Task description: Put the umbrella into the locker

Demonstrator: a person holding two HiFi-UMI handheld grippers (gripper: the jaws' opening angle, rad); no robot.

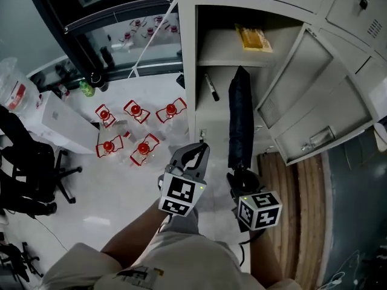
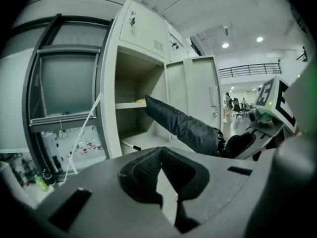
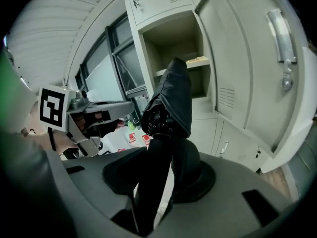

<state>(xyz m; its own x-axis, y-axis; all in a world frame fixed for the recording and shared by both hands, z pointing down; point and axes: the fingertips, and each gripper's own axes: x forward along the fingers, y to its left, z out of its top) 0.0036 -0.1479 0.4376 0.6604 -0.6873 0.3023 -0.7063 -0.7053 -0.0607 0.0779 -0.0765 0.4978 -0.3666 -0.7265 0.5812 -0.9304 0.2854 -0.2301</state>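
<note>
A folded black umbrella (image 1: 240, 113) slants into the open grey locker (image 1: 188, 71), its tip near the inner shelf, its handle toward me. My right gripper (image 1: 242, 178) is shut on the umbrella's black handle (image 3: 158, 162); in the right gripper view the canopy (image 3: 176, 98) rises from the jaws toward the compartment. My left gripper (image 1: 202, 145) hangs just left of the umbrella in front of the locker's edge, its curved fingertips (image 2: 161, 152) meeting with nothing between them. From the left gripper view the umbrella (image 2: 183, 125) reaches across into the compartment.
The locker door (image 1: 302, 95) stands swung out to the right. A yellow packet (image 1: 254, 38) lies on the shelf and a black marker (image 1: 211, 87) on the compartment floor. Red-capped bottles in wire holders (image 1: 136, 128), a white box (image 1: 60, 122) and a chair (image 1: 30, 168) are on the floor at left.
</note>
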